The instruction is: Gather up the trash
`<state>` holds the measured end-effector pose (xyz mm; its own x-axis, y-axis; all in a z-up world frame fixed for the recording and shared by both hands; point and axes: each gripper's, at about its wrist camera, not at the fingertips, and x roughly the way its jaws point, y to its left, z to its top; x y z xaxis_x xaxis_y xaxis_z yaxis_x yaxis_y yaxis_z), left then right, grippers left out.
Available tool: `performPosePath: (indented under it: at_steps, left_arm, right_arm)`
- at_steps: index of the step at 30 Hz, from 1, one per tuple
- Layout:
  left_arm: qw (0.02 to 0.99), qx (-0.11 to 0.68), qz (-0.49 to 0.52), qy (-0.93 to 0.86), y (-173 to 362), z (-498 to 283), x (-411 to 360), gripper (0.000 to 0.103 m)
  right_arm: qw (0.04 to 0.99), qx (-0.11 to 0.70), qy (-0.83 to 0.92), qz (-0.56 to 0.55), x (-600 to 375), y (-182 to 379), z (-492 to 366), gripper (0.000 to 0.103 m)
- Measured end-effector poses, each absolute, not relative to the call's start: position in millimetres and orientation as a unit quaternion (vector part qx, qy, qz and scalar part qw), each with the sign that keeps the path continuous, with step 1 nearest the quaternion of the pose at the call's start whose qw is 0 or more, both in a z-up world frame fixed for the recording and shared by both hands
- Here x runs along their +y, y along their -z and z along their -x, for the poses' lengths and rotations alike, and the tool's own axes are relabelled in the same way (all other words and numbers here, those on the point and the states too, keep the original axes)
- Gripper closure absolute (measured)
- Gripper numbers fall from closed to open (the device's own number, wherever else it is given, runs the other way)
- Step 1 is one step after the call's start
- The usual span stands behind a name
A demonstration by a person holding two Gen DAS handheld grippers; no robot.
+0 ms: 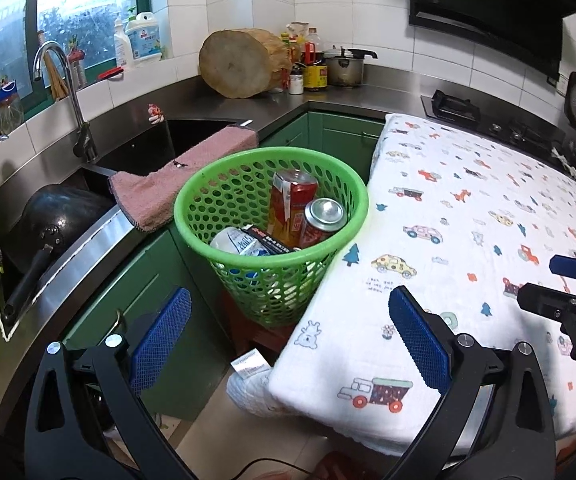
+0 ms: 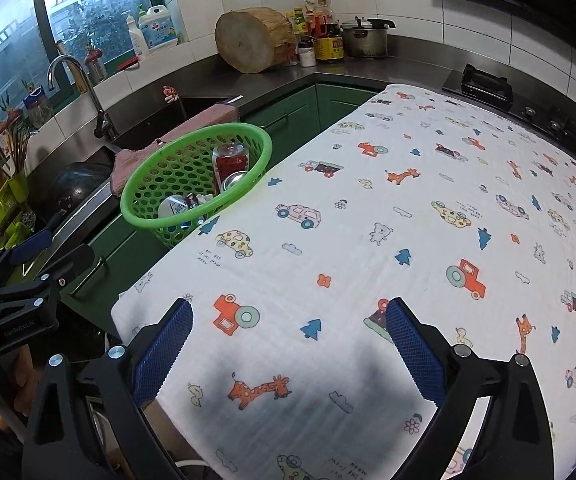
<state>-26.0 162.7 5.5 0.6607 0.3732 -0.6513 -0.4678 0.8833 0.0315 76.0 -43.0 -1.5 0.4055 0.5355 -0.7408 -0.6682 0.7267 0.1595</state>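
Beside the clothed table point(image 2: 368, 240), trash-filled basket point(image 1: 263, 184) sits beyond both gaping, empty grippers point(image 1: 288, 340) point(image 2: 288, 344).

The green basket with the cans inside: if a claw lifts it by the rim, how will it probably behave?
The green basket is perforated thin plastic, so its rim would probably flex under a pinch. It likely stays light, holding only cans and wrappers. It narrows toward the base and stands on a small stool, so a sideways push might tip it.
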Motion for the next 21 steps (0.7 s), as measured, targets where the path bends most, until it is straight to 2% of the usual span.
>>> performPosePath:
  at_steps: [21]
  left_arm:
    - [0.906,0.347,0.075,-0.232,-2.2,31.8,157.5,0.005]
  right_arm:
    - [0.834,0.407,-0.366,0.074,-46.7,0.4,-71.1,0.009]
